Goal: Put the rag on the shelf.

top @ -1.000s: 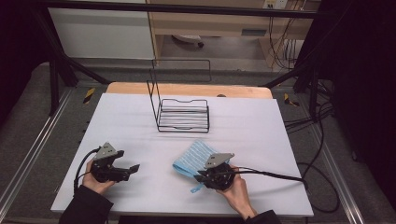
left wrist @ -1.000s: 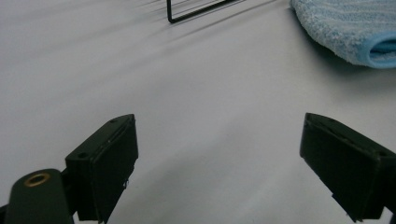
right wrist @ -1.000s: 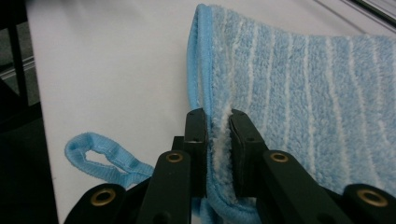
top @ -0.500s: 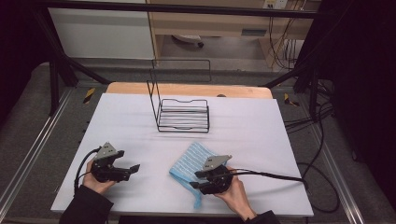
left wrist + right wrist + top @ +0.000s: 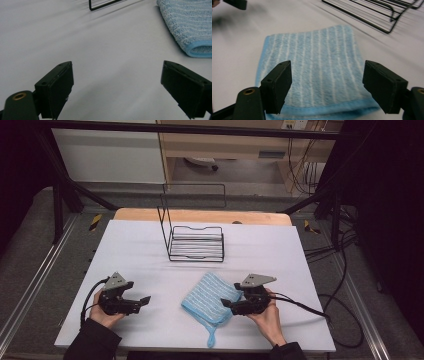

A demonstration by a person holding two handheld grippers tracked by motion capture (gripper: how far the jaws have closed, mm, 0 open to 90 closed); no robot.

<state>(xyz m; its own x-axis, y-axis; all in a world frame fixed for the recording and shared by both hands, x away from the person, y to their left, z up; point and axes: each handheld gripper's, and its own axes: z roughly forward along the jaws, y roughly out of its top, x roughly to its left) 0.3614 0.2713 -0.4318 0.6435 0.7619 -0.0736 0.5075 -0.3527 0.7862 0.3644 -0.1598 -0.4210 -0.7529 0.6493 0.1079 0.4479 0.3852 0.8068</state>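
White tabletop: wire rack beyond blue towel; R gripper jaws just opened, towel released; L gripper agape, holding 0.

1. The left hand comes in from the bottom left in a dark sleeve and is wrapped around the back of the left gripper.
2. The left gripper lies low and nearly level, pointing toward the middle; in the left gripper view its jaws stand wide apart with nothing between them.
3. The right hand comes in from the bottom right and holds the right gripper from behind.
4. The right gripper points left, toward the other hand, low and level.
5. Its jaws have just been opening and now stand wide apart, gripping nothing.
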